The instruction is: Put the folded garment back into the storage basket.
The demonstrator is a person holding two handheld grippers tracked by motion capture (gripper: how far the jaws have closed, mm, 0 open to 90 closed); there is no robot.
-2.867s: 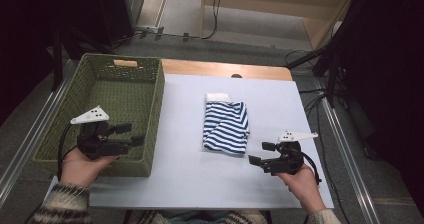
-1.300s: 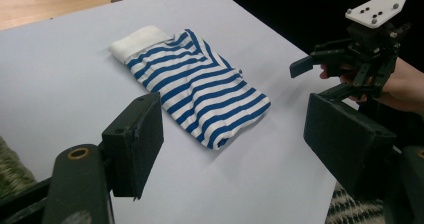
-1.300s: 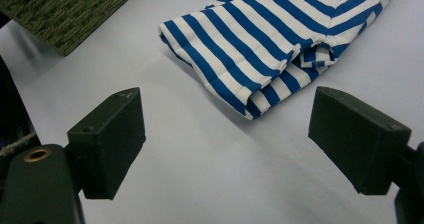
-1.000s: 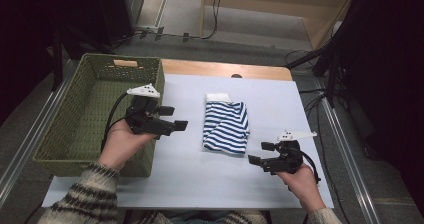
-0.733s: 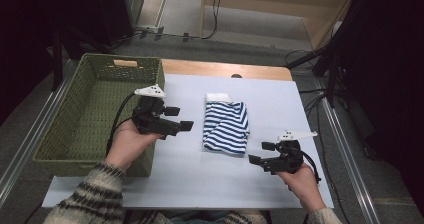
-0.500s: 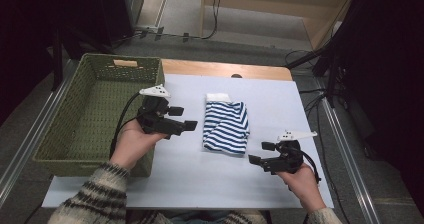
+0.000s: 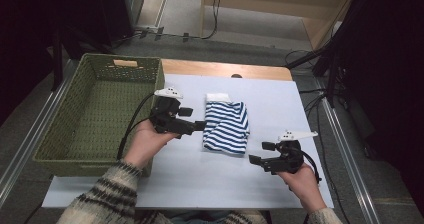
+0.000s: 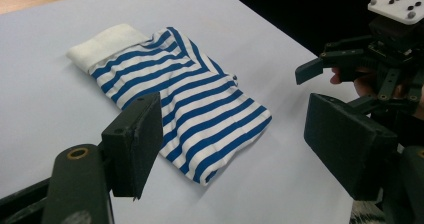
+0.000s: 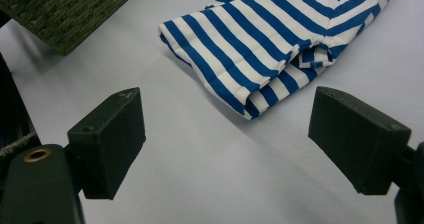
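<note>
A folded blue-and-white striped garment (image 7: 226, 126) lies flat near the middle of the pale worktop (image 7: 280, 99), its white end pointing away from the person, just right of a green woven basket (image 7: 95, 114). The left hand-held gripper (image 7: 197, 126) hangs at the garment's left edge with its jaws spread wide and nothing between them. The right hand-held gripper (image 7: 256, 155) sits near the garment's near right corner, apart from the cloth, its jaws likewise wide apart and empty.
</note>
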